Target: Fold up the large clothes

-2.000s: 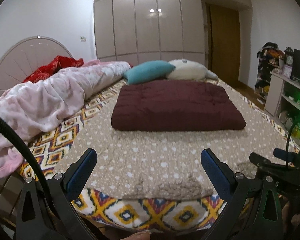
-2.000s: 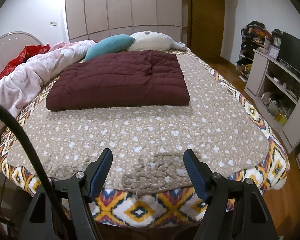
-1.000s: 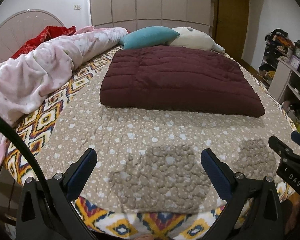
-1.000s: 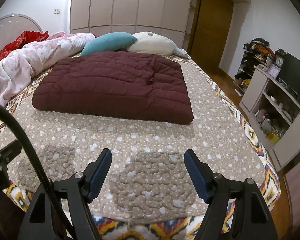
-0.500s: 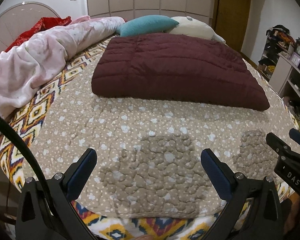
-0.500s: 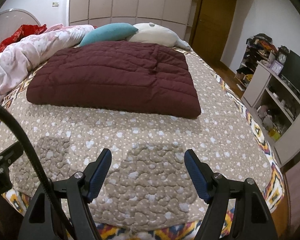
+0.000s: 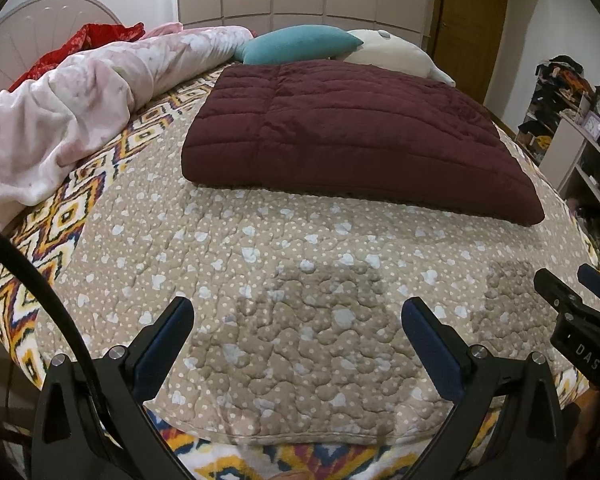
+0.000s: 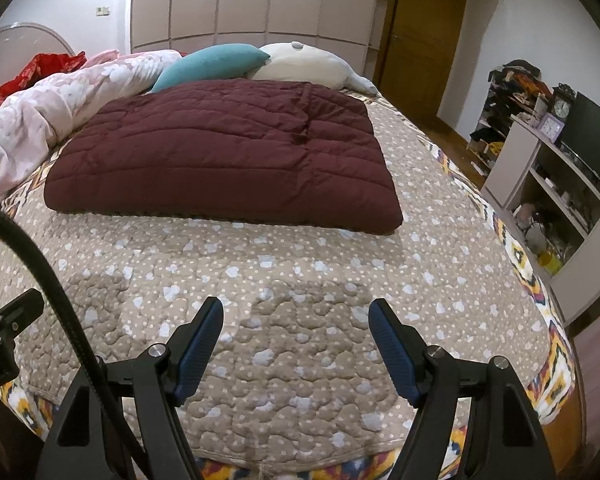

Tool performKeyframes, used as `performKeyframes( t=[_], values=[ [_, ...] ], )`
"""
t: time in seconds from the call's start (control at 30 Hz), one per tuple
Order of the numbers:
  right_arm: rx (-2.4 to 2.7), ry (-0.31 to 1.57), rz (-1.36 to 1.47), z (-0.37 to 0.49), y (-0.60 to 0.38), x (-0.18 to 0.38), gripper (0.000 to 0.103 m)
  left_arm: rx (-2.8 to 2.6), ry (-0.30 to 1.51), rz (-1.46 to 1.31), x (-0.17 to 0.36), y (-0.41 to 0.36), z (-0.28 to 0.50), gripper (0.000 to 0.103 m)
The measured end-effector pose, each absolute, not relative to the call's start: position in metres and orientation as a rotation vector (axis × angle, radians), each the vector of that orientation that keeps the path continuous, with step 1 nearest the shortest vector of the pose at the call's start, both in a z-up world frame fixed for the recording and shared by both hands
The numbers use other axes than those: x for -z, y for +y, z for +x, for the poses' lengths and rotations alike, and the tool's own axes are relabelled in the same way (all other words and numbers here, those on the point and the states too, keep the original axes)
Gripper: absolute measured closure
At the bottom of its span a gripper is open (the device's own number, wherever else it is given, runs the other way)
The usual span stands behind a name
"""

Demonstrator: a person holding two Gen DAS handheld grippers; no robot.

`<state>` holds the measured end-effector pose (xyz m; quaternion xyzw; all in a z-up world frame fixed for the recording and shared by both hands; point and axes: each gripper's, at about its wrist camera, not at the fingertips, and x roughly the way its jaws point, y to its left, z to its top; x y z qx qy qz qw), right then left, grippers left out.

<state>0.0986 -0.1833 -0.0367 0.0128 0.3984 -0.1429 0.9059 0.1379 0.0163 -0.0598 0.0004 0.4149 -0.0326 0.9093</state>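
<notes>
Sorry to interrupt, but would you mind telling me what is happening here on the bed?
A person holds two grippers over the near end of a bed, both open and empty. The left gripper and right gripper hover above the beige quilted bedspread, jaws spread wide. Beyond them lies a maroon quilted garment, already lying as a flat rectangle and untouched. A pink blanket is heaped along the left side.

Matt maroon quilted padded cloth jacket [image 8: 220, 152], stitched beige bedspread [image 7: 300, 288] with puckered matt texture, soft fleecy pink blanket [image 7: 72, 104], glossy wooden door [image 8: 420, 28], smooth wardrobe panels [image 8: 240, 0].
</notes>
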Motion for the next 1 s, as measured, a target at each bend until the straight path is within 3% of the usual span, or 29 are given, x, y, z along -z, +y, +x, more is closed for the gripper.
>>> performKeyframes(
  t=[1.0],
  values=[
    [0.237,0.829,-0.010,0.102,-0.159,0.041,0.024,0.007,0.857,-0.031,0.064,0.029,0.138,0.000]
  ],
)
